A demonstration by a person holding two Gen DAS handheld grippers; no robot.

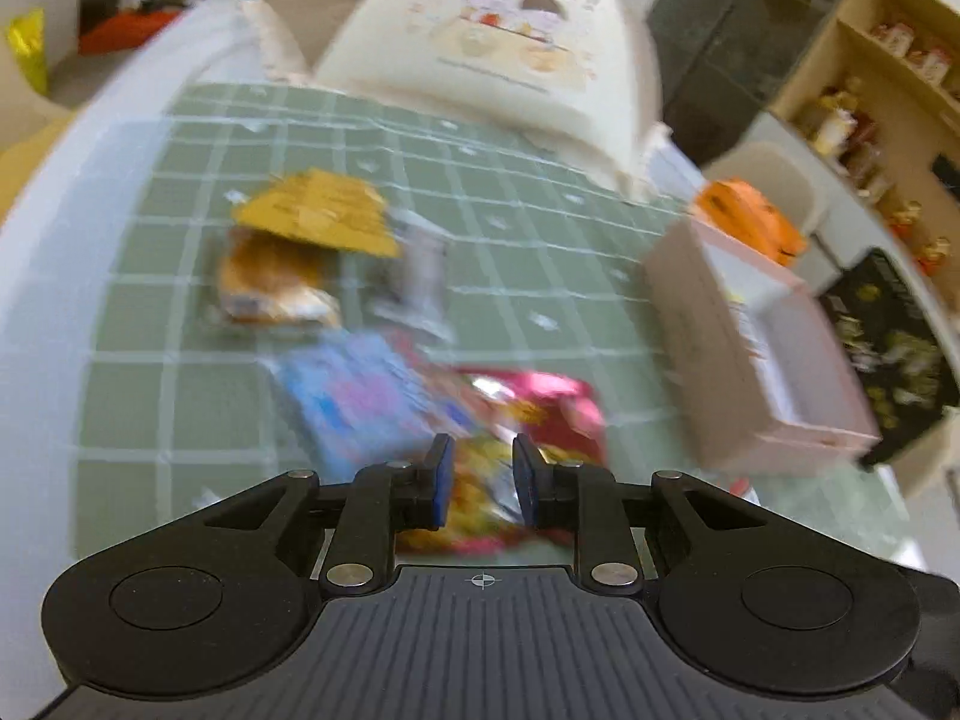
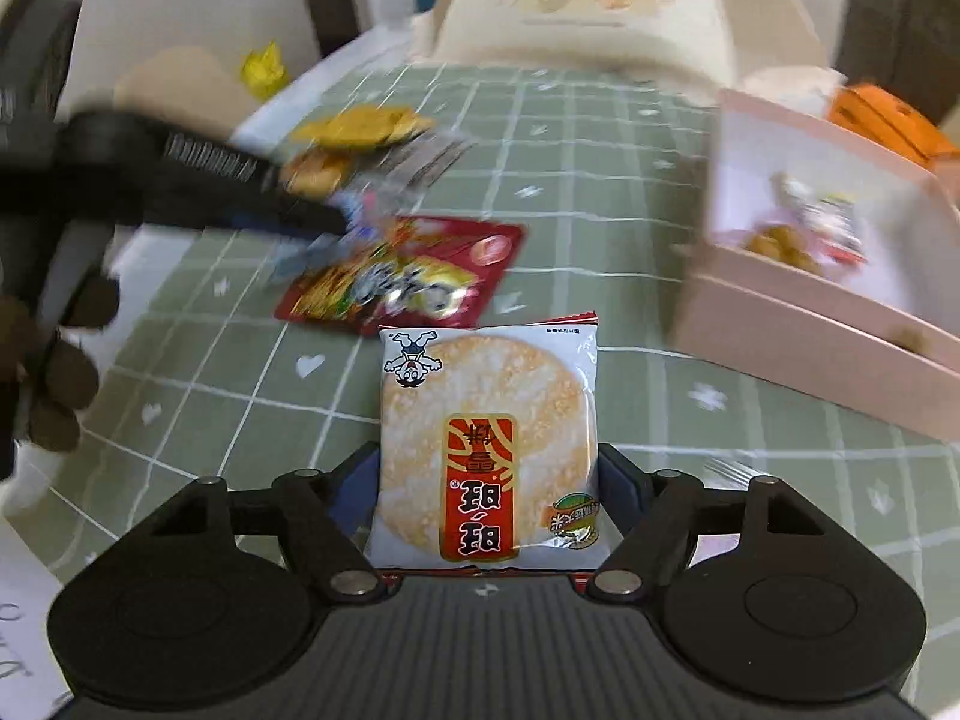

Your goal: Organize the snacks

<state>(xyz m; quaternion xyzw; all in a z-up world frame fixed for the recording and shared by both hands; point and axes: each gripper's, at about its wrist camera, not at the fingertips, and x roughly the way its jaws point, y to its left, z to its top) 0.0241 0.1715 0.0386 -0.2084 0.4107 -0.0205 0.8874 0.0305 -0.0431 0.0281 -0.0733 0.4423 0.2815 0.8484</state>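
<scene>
My right gripper [image 2: 487, 468] is shut on a white rice cracker packet [image 2: 487, 444] with a red label, held above the green checked tablecloth [image 2: 600, 180]. My left gripper [image 1: 480, 480] is open, its blue pads either side of a red and yellow snack bag [image 1: 528, 420] below it. The same red bag [image 2: 408, 276] shows in the right wrist view, with the left gripper's body [image 2: 180, 180] over the pile. A blue packet [image 1: 366, 402], a yellow packet [image 1: 318, 213] and a brown snack [image 1: 264, 282] lie beyond. An open pink box [image 2: 810, 312] holds a few snacks at the right.
A cream chair back [image 1: 498, 42] with a cartoon print stands at the table's far side. An orange item [image 1: 750, 216] sits behind the pink box [image 1: 744, 336]. A dark printed box [image 1: 888, 348] and shelves with goods [image 1: 870, 90] are at the right.
</scene>
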